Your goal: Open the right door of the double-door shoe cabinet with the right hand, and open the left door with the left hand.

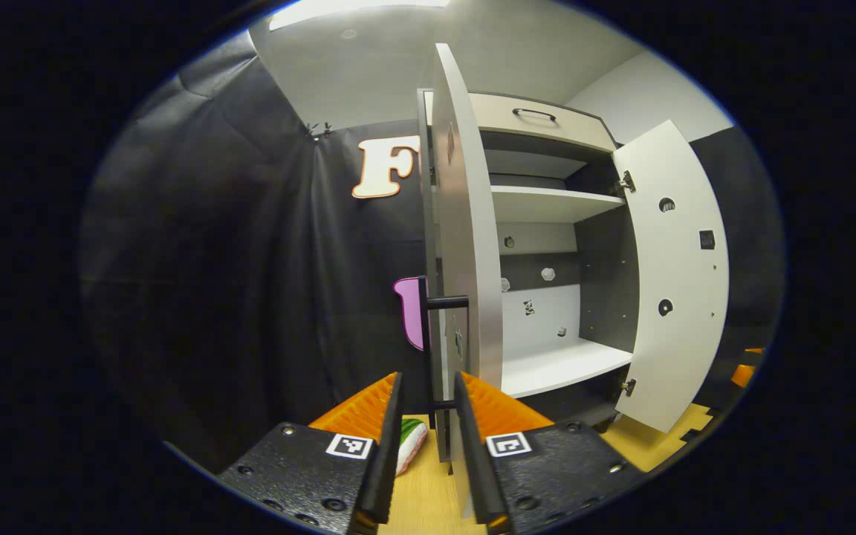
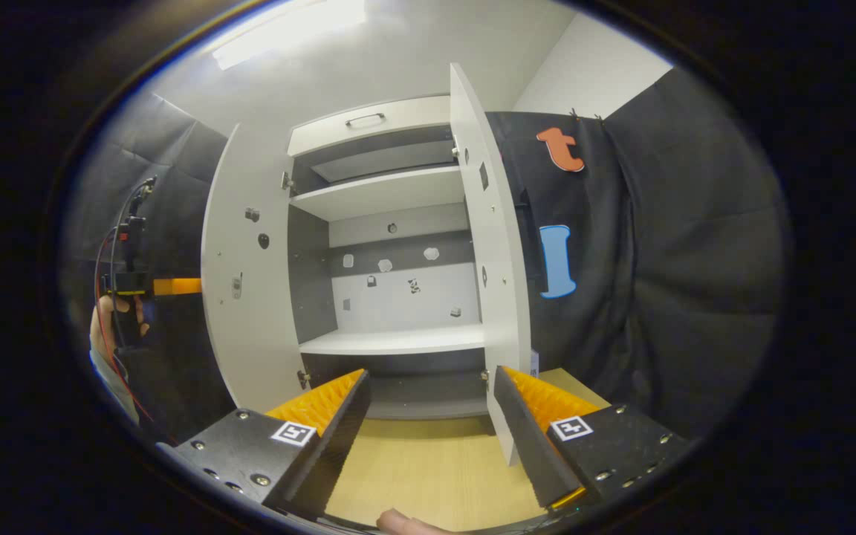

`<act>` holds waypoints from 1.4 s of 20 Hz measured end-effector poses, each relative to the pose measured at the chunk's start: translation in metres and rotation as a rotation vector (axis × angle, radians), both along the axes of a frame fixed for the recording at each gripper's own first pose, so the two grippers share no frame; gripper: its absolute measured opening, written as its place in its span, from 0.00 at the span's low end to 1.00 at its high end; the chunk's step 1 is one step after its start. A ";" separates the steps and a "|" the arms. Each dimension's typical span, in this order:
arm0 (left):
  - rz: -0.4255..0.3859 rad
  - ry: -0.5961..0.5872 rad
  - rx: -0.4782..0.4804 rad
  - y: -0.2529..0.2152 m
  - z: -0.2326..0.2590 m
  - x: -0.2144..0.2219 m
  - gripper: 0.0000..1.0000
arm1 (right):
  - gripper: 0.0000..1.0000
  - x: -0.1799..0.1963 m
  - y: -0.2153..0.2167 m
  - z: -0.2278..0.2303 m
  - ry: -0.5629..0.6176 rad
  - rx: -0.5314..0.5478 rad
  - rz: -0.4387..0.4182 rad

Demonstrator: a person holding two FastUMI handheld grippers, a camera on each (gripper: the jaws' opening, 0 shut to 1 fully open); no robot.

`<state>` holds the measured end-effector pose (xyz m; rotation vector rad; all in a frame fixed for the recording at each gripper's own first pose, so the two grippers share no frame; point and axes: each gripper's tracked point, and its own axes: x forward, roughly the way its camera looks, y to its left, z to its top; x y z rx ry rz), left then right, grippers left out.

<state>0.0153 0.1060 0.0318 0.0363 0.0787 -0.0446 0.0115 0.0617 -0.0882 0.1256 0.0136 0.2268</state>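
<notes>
The white shoe cabinet [image 2: 398,342] stands with both doors swung out and its shelves bare. In the left gripper view the left door [image 1: 465,260] shows edge-on, its black bar handle [image 1: 428,349] on the outer face. My left gripper [image 1: 428,379] is narrowed around that handle, with a gap showing between the bar and the left finger. The right door [image 1: 673,282] hangs wide open beyond. In the right gripper view my right gripper [image 2: 432,374] is open with nothing in it, just in front of the right door [image 2: 495,260]. The left gripper [image 2: 179,286], in a hand, sits behind the left door [image 2: 246,282].
A drawer with a dark handle [image 1: 532,114] tops the cabinet. A green and white object [image 1: 412,442] lies on the wooden floor [image 2: 428,468] by the left door. Orange things [image 1: 744,371] sit low on the far right. Black cloth walls close in both sides.
</notes>
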 end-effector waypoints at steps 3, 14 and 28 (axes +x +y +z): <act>0.072 -0.001 -0.016 0.002 -0.001 -0.026 0.71 | 0.99 -0.001 0.007 0.001 -0.002 0.000 0.006; 0.071 -0.009 -0.058 -0.075 -0.039 -0.091 0.96 | 0.94 -0.001 0.026 0.000 0.008 0.032 0.018; 0.000 -0.025 -0.037 -0.145 -0.081 -0.108 0.95 | 0.99 -0.013 0.039 -0.007 -0.007 -0.001 0.002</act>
